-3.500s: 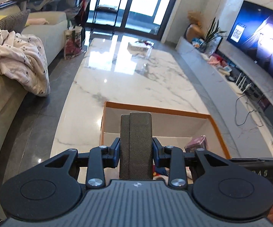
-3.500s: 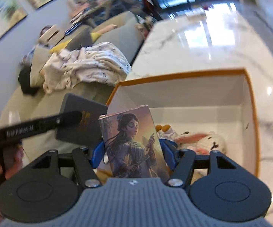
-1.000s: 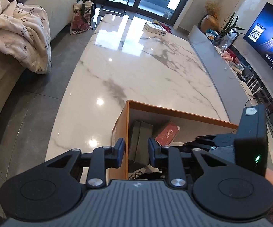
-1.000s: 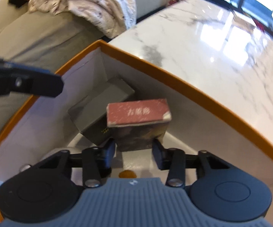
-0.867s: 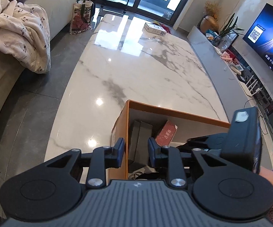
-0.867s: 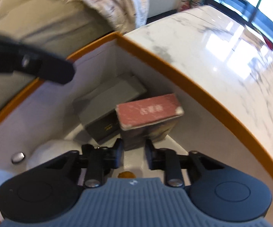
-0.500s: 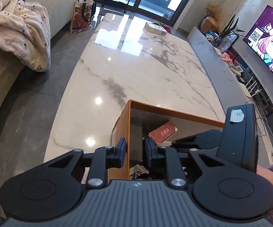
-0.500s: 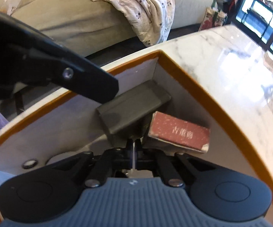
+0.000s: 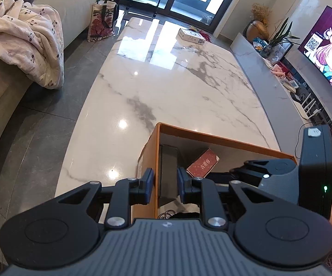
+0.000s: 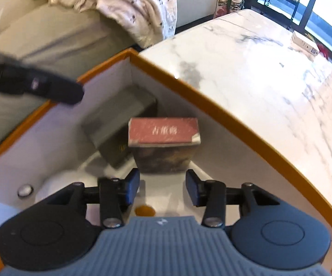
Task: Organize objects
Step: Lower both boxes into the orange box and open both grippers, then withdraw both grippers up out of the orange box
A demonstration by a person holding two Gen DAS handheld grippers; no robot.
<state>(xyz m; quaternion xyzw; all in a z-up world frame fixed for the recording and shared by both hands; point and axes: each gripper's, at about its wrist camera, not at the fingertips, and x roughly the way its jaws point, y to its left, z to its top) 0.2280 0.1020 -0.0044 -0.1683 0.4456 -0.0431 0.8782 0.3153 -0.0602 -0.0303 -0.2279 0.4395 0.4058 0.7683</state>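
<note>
An orange-rimmed cardboard box (image 9: 212, 138) (image 10: 212, 101) stands on the marble table. Inside, a dark grey book (image 9: 168, 161) (image 10: 120, 115) leans in the far corner. Beside it stands a book with a red spine (image 9: 202, 163) (image 10: 163, 131). My right gripper (image 10: 163, 189) is inside the box just short of the red-spined book. Its jaws are opening, with nothing between them. My left gripper (image 9: 165, 188) hovers at the box's left wall, jaws narrowly apart. The wall's edge shows in the gap, and I cannot tell if a pad touches it.
The marble table (image 9: 166, 80) stretches ahead, with a small white box (image 9: 190, 35) at its far end. A sofa with a rumpled blanket (image 9: 27, 41) runs along the left. A shopping bag (image 9: 101, 20) stands on the floor, and a TV (image 9: 327, 57) is on at the right.
My right gripper let go of the red-spined book, shut completely, then opened again and drew back slightly. The book now stands free beside the grey one. My left gripper stayed in place.
</note>
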